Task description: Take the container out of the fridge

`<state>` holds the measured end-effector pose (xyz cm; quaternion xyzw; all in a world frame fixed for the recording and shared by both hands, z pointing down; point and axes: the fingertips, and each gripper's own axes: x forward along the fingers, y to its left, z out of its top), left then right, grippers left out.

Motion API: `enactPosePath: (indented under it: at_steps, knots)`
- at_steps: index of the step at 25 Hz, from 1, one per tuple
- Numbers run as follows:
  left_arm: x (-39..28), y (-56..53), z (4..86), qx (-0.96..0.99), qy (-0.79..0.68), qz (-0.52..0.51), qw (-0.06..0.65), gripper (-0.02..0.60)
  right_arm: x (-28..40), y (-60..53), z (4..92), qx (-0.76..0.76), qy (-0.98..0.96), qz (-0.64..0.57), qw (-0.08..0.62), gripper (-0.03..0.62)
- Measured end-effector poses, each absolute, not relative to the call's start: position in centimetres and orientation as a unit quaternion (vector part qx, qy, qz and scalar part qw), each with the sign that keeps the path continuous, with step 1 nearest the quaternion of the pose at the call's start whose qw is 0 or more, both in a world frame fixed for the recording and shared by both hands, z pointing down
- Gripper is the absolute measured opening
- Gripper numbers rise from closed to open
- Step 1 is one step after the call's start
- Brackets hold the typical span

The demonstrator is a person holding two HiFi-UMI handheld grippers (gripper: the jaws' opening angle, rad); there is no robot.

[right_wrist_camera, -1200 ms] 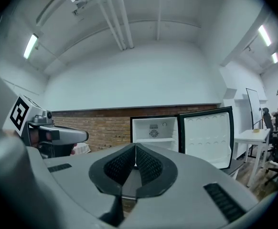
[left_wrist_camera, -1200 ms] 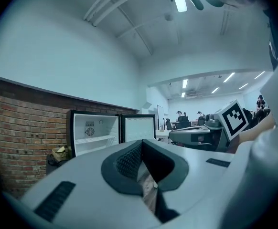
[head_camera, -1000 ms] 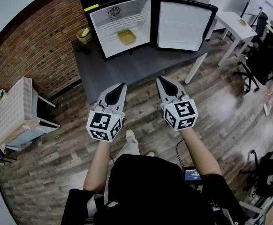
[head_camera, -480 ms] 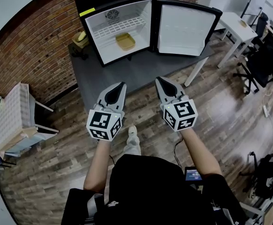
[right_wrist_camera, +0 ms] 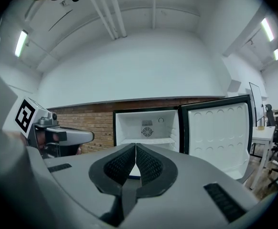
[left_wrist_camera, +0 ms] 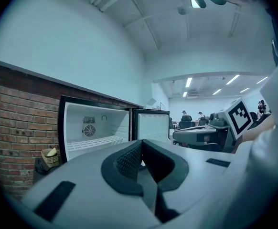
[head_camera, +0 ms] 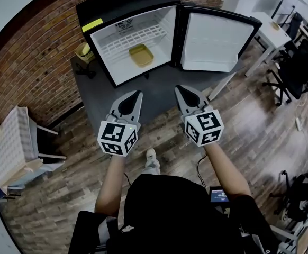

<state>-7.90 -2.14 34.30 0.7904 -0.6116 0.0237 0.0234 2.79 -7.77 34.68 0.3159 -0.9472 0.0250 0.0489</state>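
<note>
A small black fridge (head_camera: pixel 127 36) stands on a dark table (head_camera: pixel 159 91), its door (head_camera: pixel 215 33) swung wide to the right. Inside, a shallow yellow container (head_camera: pixel 141 55) rests on the white floor below a wire shelf. My left gripper (head_camera: pixel 138 93) and right gripper (head_camera: pixel 178 88) are held side by side over the table's near edge, well short of the fridge, both shut and empty. The fridge (left_wrist_camera: pixel 93 130) appears ahead in the left gripper view above that gripper's closed tips (left_wrist_camera: pixel 141 142). In the right gripper view it (right_wrist_camera: pixel 148 128) sits behind the closed tips (right_wrist_camera: pixel 135 146). The jaws hide the container in both gripper views.
A basket (head_camera: pixel 83 51) with yellowish items sits on the table left of the fridge. A white crate (head_camera: pixel 14 136) stands by the brick wall at left. A white table (head_camera: pixel 273 30) and office chairs (head_camera: pixel 294 67) are at right. The floor is wood planks.
The fridge and table have drawn nearer and look larger as the person stepped forward. Both grippers stay shut and keep their place in the head view.
</note>
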Motion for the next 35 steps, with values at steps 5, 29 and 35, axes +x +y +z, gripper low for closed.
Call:
enactPosePath:
  at_steps: [5,29,35]
  knots:
    - [-10.9,-6.3,34.5,0.796,-0.604,0.022,0.033,0.014,-0.1,-11.7,34.8,0.325,-0.944,0.029,0.060,0.040]
    - [-18.4,-19.3,40.7,0.834,-0.541,0.080,0.070,0.015,-8.0,-23.5,38.4,0.362,-0.927,0.064,0.077,0.040]
    - [-18.2,-21.6,42.8,0.837,-0.532,0.098,0.084,0.015,-7.8,-25.6,39.2,0.364,-0.925,0.068,0.082,0.040]
